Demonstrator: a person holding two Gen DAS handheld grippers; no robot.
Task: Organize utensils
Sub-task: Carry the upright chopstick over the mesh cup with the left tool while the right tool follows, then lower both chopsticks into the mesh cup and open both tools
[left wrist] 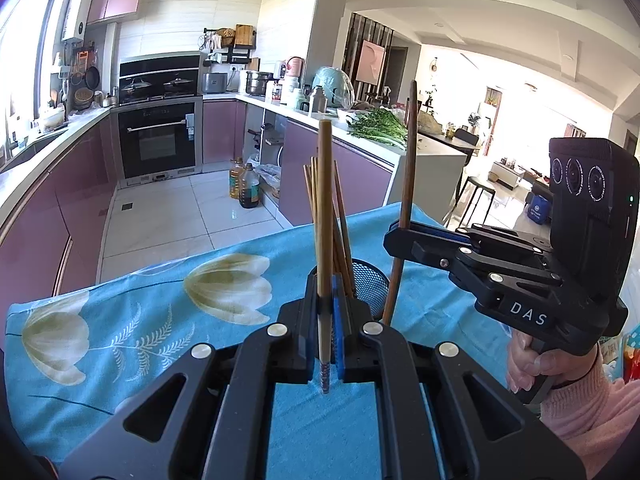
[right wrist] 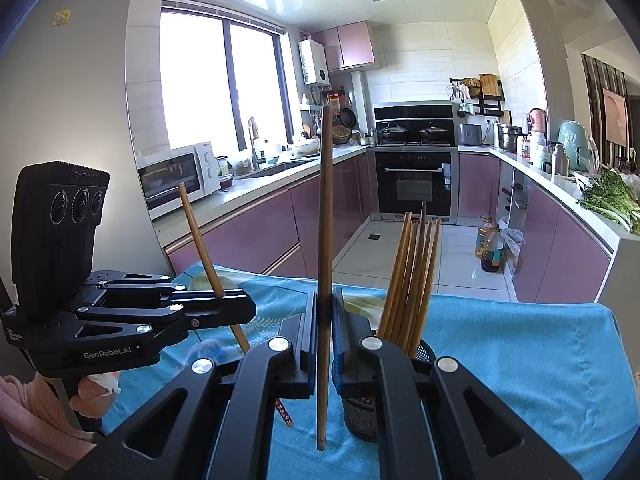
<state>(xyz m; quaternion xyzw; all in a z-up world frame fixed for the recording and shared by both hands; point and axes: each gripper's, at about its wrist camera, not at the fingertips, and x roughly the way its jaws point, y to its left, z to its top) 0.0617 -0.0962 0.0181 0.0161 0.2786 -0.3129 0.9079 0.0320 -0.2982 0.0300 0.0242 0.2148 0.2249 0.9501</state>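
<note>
Slim brown chopstick [left wrist: 325, 216] upright in left claw [left wrist: 329, 312] — patterned tip, bare wood shaft

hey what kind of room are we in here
A home kitchen, most likely: a built-in oven under a stove with lidded pots, a sink by the window, and a microwave on the counter.

Right tool [right wrist: 325, 320] clamps upright chopstick [right wrist: 325, 240]; mesh holder [right wrist: 362, 416] beside, chopstick bundle [right wrist: 412, 280] inside.
</note>
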